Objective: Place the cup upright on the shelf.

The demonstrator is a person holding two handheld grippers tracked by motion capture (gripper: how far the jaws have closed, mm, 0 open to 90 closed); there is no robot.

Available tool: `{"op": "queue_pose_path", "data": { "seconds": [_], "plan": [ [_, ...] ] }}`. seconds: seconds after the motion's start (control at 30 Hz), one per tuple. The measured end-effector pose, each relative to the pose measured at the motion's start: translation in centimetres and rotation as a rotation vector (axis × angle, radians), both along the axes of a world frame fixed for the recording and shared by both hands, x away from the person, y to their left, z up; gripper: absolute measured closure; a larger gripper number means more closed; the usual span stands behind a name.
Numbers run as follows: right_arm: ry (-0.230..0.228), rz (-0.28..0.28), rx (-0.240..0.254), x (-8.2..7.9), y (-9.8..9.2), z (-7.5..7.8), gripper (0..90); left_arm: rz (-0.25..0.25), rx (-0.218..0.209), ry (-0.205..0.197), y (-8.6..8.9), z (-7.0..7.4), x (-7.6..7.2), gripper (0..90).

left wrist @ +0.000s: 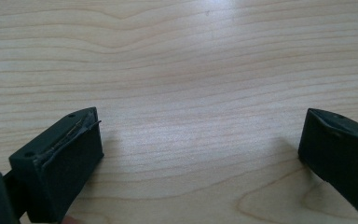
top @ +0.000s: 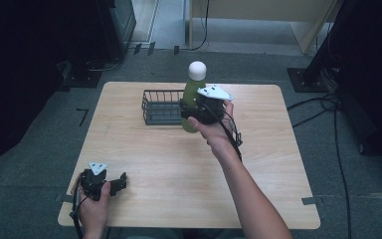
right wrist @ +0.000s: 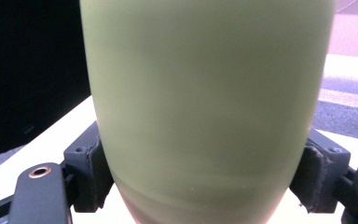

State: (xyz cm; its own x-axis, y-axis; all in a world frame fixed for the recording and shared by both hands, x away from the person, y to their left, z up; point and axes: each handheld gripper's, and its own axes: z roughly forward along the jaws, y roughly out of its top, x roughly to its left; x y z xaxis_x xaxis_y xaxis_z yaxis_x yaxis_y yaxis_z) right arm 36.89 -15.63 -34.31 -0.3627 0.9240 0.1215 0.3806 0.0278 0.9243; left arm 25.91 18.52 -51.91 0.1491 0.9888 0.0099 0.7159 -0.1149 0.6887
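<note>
- Nearest the person, the left gripper [top: 122, 181] rests low at the near left corner of the pale wooden table [top: 144, 159]. In the left gripper view its two black pads [left wrist: 60, 158] stand wide apart over bare wood grain, pinching nothing.
- Farther in, the right gripper [top: 191, 110] is reached out toward the far middle of the table. Its pads [right wrist: 95, 175] press against both sides of the lower body of the tall matte green bottle with a rounded white cap [top: 195, 92].
- The bottle stands upright, its long axis vertical and its cap pointing straight up. Its base sits at or just above the tabletop; which one cannot be told.
- Just beside the bottle, on its left, lies the dark wire basket [top: 161, 106], open side up.
- Judging from this, the step in hand is carrying the gripped bottle, probably toward the basket. The next move would call for a firm grip, a lift clear of the wire rim, and a choice between lowering it upright or laying it down.
</note>
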Motion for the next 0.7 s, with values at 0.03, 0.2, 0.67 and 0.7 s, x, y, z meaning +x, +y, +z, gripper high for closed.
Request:
{"op": "queue_pose_path", "data": {
  "seconds": [0.03,0.2,0.67,0.7],
  "plan": [
    [-0.002,-0.008,0.007,0.4,0.0,0.2,20.4,0.000,0.000,0.000,0.0,0.0,0.0,0.0],
    [-0.015,-0.019,-0.003,1.6,0.2,0.9,20.4,-0.001,0.001,0.001,0.0,0.0,0.0,0.0],
    [-0.009,-0.054,0.007,4.0,0.8,1.4,20.4,0.000,0.000,0.001,0.0,0.0,0.0,0.0],
    [-0.008,-0.058,0.004,4.3,0.9,1.3,20.5,0.000,0.000,0.001,0.0,0.0,0.0,0.0]
  ]
}}
